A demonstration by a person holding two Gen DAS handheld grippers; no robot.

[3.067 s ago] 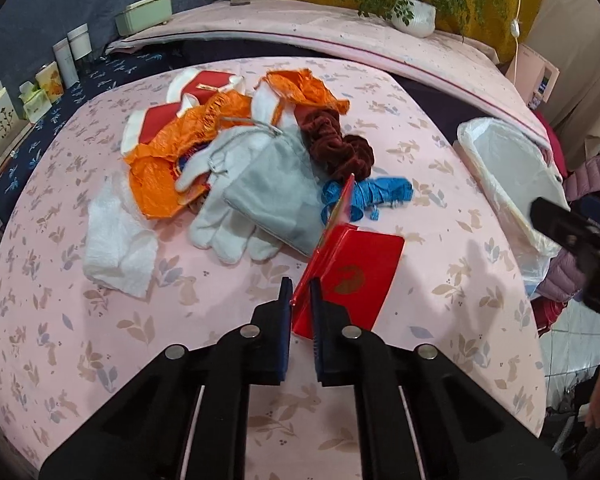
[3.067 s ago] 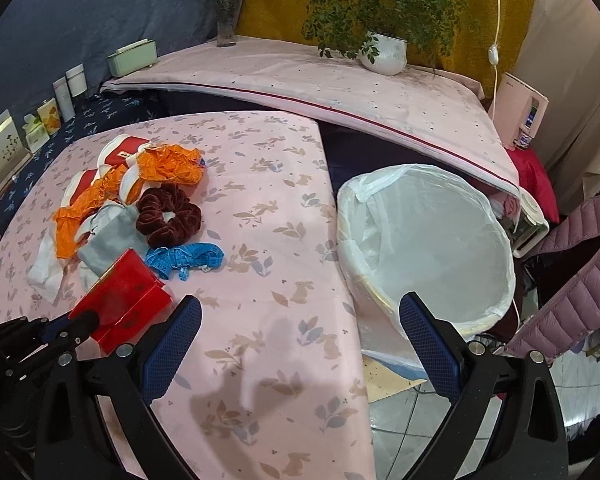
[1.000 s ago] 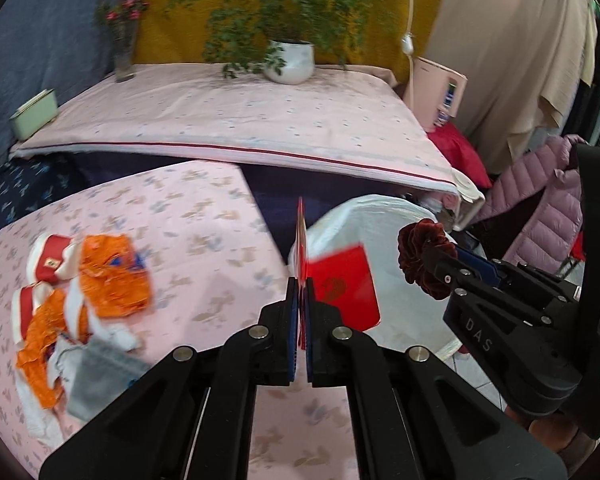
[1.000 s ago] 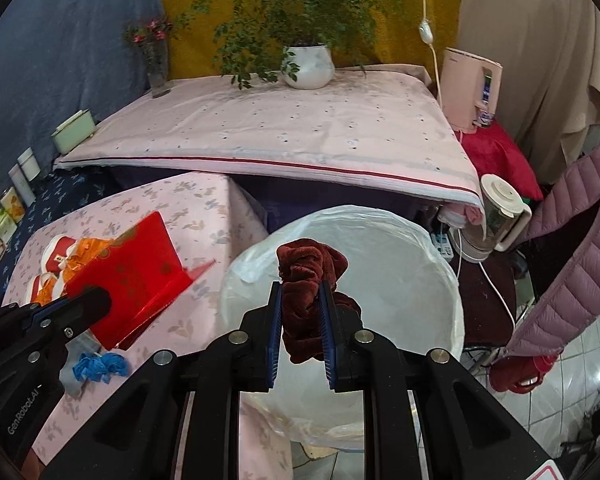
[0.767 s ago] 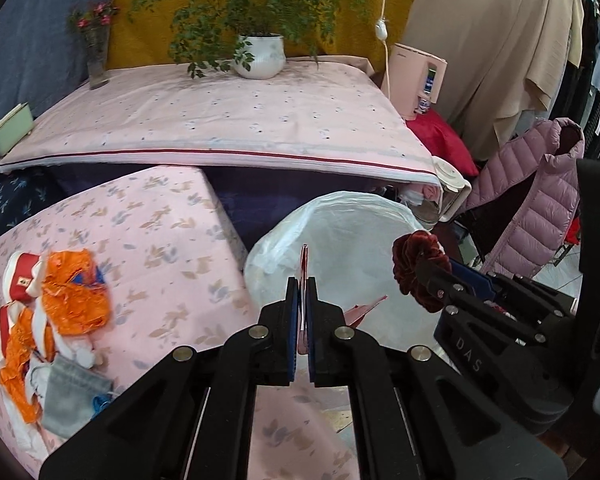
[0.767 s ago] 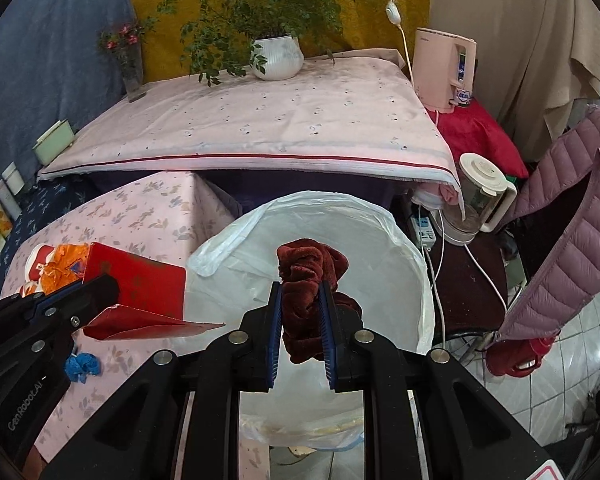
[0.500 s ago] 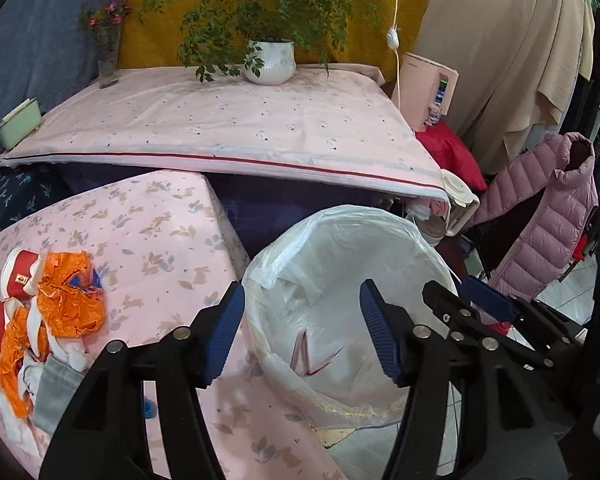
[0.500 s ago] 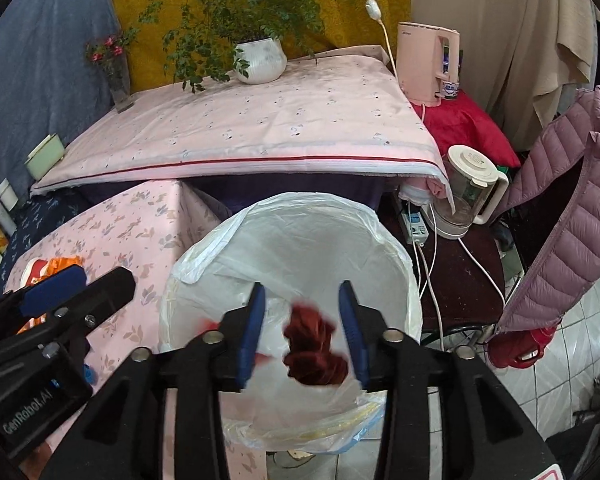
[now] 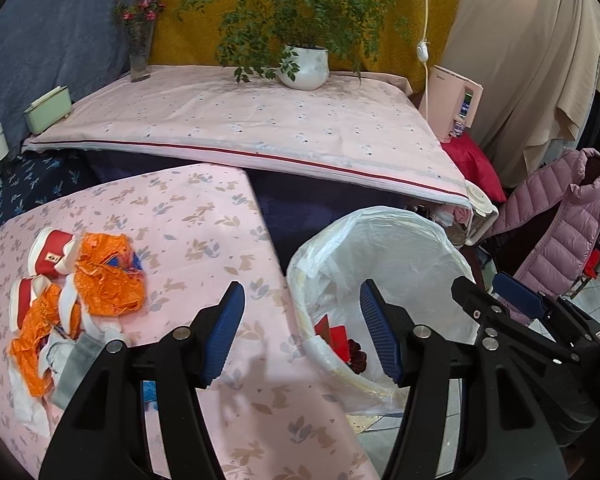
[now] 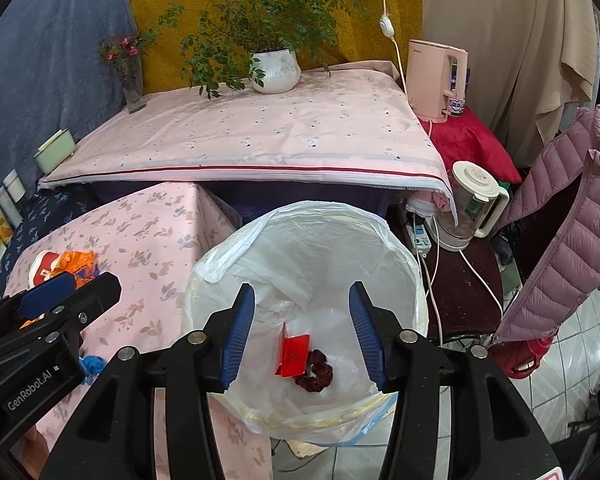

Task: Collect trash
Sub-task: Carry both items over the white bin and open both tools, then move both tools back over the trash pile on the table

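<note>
A bin lined with a white bag (image 10: 380,248) (image 9: 420,240) stands off the table's right edge. A red envelope (image 10: 294,354) (image 9: 336,338) and a dark red scrunchie (image 10: 316,372) (image 9: 357,354) lie at its bottom. My right gripper (image 10: 302,330) is open and empty above the bin. My left gripper (image 9: 302,332) is open and empty over the table edge beside the bin. Orange wrappers (image 9: 108,276), white gloves, a grey pouch (image 9: 78,364) and red-white packets (image 9: 50,256) lie on the pink table (image 9: 204,220) at the left. A blue scrap (image 10: 92,364) lies near the table's front.
A raised bed-like surface (image 9: 260,120) with a potted plant (image 9: 304,68) and a flower vase (image 9: 140,56) lies behind. A pink kettle (image 10: 436,80), a blender jug (image 10: 476,196), cables and a purple jacket (image 10: 580,220) crowd the right.
Both grippers opened over the bin; the red envelope and the scrunchie dropped in and now lie at its bottom. The left gripper has swung slightly back toward the table.
</note>
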